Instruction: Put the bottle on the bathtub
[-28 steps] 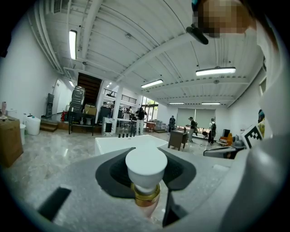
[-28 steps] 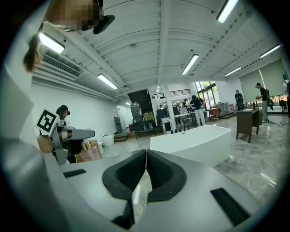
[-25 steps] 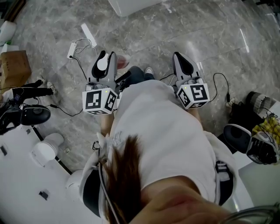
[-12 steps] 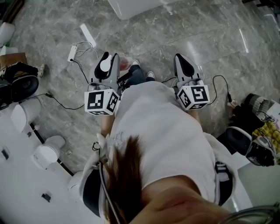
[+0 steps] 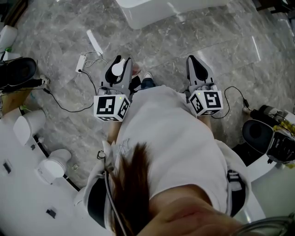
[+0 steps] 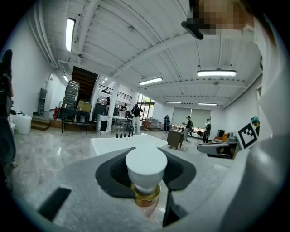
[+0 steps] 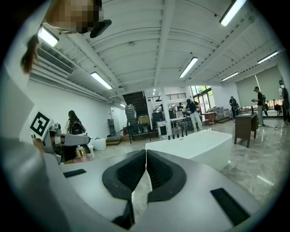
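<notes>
Foreground: looking steeply down over brown hair [image 5: 131,184] and a white shirt [image 5: 170,138], both filling the lower middle of the head view. Holding one tool out on each side of the shirt, a marker cube [image 5: 110,107] on each facing up. Clamping the left tool [image 5: 120,69] on the bottle [image 6: 146,181], just below its white cap [image 6: 146,164] and across a gold collar [image 6: 146,194], jaws parted only as wide as the neck, the pinkish body hanging beneath them. Pressing the right tool [image 5: 197,69] fully closed, dark pads [image 7: 131,174] meeting along a thin seam, gripping nothing. Holding the bottle up off the ground, well apart from the bathtub [image 5: 152,11]. Standing on a grey marble floor [image 5: 193,41], one white shoe tip [image 5: 147,76] peeking out between the two tools. Standing near a white power strip [image 5: 81,63], lying on the floor just beyond the left tool. Facing the white bathtub further ahead, showing at the top edge of the head view and low in the middle of both tool views, resting alone on the floor with bare marble around it. Looking past it into a large hall: a dark staircase [image 7: 135,100] against the back wall, people [image 7: 193,113] standing among desks and shelving in the distance, long ceiling lights [image 7: 190,67] glowing overhead.
</notes>
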`<act>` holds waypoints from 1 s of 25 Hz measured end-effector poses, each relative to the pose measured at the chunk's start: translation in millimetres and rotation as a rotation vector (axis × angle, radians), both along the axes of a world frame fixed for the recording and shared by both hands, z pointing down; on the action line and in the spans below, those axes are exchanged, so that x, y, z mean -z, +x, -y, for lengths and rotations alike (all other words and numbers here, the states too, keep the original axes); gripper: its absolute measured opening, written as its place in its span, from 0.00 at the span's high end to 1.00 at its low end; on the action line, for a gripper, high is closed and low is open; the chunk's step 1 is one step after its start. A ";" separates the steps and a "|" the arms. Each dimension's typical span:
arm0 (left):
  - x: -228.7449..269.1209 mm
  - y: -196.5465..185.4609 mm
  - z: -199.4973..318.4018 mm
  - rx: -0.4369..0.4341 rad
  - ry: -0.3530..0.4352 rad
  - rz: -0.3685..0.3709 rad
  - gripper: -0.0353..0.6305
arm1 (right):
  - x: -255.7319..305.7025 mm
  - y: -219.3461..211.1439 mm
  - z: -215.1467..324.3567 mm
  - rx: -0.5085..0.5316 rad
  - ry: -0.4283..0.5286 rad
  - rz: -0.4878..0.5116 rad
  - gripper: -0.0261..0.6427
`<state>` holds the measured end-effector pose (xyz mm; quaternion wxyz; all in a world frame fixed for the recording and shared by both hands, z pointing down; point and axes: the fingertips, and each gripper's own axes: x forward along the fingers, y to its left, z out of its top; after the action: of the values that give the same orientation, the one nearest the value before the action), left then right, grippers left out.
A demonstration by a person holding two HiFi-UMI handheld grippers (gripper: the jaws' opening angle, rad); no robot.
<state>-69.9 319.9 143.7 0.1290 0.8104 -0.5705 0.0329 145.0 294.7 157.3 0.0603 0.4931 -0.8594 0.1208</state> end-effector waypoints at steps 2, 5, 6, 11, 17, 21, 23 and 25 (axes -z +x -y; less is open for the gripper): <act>1.1 -6.5 0.9 -0.005 0.006 -0.001 0.73 | -1.6 -5.7 2.9 -0.004 -0.003 -0.003 0.94; 4.2 -16.2 6.7 -0.018 0.015 0.002 0.73 | -5.4 -13.1 10.7 -0.011 -0.008 -0.013 0.94; 4.2 -20.3 9.8 -0.022 0.014 0.003 0.73 | -6.6 -15.5 13.6 -0.017 -0.009 -0.014 0.94; -1.2 -37.8 19.3 -0.025 -0.005 0.018 0.73 | -11.1 -22.5 21.4 -0.054 -0.023 -0.008 0.94; -8.0 -44.2 28.4 -0.008 -0.025 0.017 0.73 | -18.2 -24.1 27.5 -0.048 -0.050 -0.021 0.94; -12.3 -37.6 34.2 -0.005 -0.039 0.013 0.73 | -23.6 -20.1 34.8 -0.040 -0.062 -0.022 0.94; -12.8 -36.3 39.2 0.003 -0.047 0.010 0.73 | -25.8 -20.8 41.9 -0.029 -0.072 -0.020 0.94; -12.7 -34.7 48.0 0.015 -0.053 0.006 0.73 | -28.2 -21.2 53.2 -0.014 -0.083 -0.018 0.94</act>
<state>-104.5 271.9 156.5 0.1491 0.8024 -0.5758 0.0496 123.8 241.5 185.5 0.0876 0.4972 -0.8496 0.1526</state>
